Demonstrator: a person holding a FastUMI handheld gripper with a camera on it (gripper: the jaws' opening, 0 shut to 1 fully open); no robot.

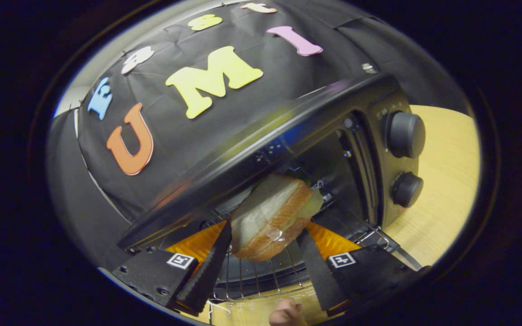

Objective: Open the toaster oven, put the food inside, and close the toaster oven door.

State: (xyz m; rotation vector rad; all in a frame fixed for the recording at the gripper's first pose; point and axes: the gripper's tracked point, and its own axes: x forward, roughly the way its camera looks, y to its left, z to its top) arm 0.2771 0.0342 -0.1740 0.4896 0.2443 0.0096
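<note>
A sandwich (270, 213) of toasted bread in clear wrap sits between my fingers, both pressing on its sides. My gripper (264, 234) holds it at the mouth of the black toaster oven (261, 136), just above the wire rack (254, 276). The oven cavity is open and dark behind the sandwich. The rack sticks out toward me under the fingers. The whole scene looks tilted, with the oven's top slanting up to the right.
Two round knobs (406, 134) (407, 189) stand on the oven's right panel. The oven rests on a light wooden table (447, 181). A person's hand (286, 314) shows just below the rack, near the fingers' base.
</note>
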